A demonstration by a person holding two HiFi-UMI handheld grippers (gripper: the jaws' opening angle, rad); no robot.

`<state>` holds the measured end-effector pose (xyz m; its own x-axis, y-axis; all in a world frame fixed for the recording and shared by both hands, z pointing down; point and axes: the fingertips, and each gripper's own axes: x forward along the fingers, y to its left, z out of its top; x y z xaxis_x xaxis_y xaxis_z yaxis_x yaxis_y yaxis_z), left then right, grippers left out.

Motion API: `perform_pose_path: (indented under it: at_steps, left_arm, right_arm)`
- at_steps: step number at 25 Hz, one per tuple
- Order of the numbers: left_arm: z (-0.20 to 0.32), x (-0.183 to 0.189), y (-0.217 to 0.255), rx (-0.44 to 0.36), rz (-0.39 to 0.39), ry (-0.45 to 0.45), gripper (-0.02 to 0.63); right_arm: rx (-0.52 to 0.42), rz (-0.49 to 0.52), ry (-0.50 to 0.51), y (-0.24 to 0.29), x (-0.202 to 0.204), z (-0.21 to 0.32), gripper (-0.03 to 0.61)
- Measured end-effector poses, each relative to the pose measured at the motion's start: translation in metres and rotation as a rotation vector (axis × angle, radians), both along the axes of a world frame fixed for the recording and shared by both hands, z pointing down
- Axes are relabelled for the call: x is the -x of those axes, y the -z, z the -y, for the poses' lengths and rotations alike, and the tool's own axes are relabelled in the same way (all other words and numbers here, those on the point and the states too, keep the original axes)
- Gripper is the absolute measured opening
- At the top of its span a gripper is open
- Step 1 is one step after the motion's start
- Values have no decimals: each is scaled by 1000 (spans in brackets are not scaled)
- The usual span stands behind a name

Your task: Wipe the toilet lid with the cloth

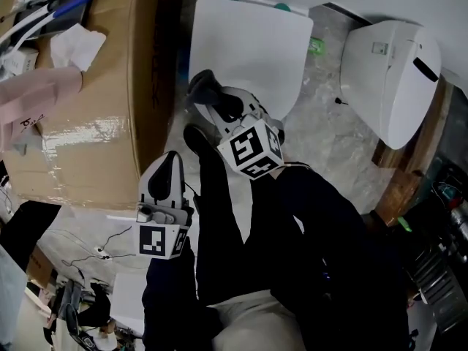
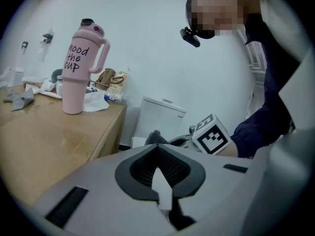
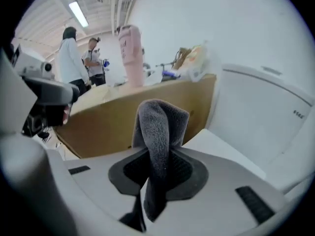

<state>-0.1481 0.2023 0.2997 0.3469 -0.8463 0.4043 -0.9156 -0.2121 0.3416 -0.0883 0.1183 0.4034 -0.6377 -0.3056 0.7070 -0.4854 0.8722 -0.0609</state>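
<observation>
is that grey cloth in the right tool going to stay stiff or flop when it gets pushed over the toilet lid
Probably floppy: the cloth folds over on itself above the right tool, which is shut on it. Its fuzzy pile suggests it will drag a little rather than slide on the smooth toilet lid.

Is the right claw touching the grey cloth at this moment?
Touching. The right gripper view shows the cloth pinched between the two jaws of the right claw, with its folded end standing up above them.
</observation>
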Motion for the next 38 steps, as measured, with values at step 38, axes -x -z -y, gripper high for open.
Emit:
perform_pose_path:
  at_steps: [38]
  left_arm:
    - [22,-10,9,-17,5,37,12]
  right_arm:
    - [-139,345,-247,123,-28,-9,74]
